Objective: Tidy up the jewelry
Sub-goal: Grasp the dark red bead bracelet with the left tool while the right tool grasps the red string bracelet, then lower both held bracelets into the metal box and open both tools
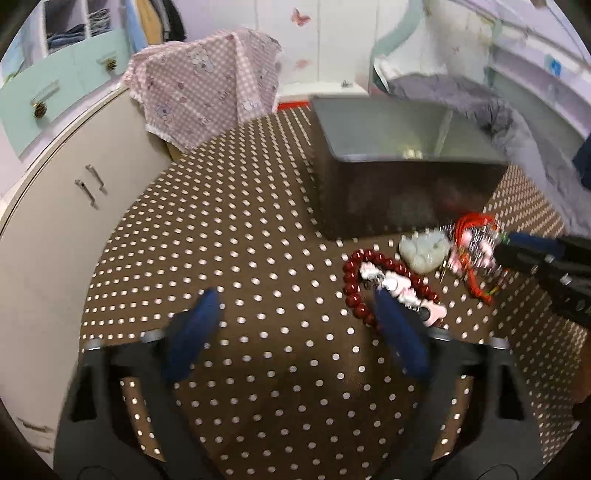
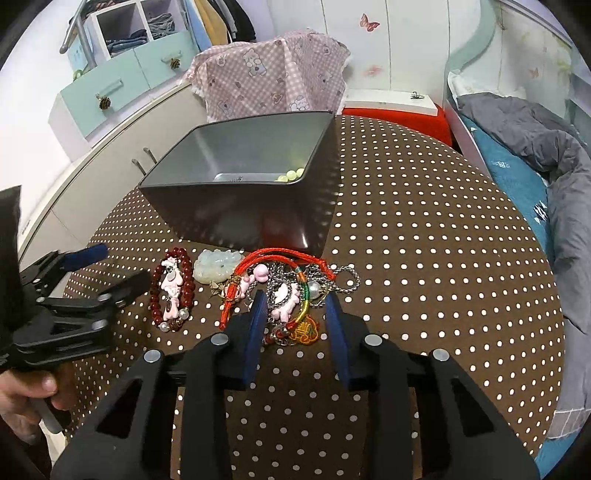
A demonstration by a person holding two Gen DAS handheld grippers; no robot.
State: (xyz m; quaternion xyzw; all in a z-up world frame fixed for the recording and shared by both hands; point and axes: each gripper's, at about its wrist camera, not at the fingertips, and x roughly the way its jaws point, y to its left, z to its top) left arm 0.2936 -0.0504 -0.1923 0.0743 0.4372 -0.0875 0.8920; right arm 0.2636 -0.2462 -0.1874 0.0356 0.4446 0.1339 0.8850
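Brown polka-dot tablecloth: right gripper wide, straddling tangled red-cord-and-steel-chain charm pile; left gripper wide, empty; a pinch may drag several strands.

We've got a brown tablecloth with white polka dots spread over the round table, and past its far edge a pink checked cloth with little bears is draped over something. Off the table's left edge we see a beige cabinet with two metal handles, and above it mint-green drawers with pinecone-like knobs. Beyond the table's right edge there's a bed with a rumpled grey duvet on a teal sheet. Pink butterfly stickers dot the back wall.
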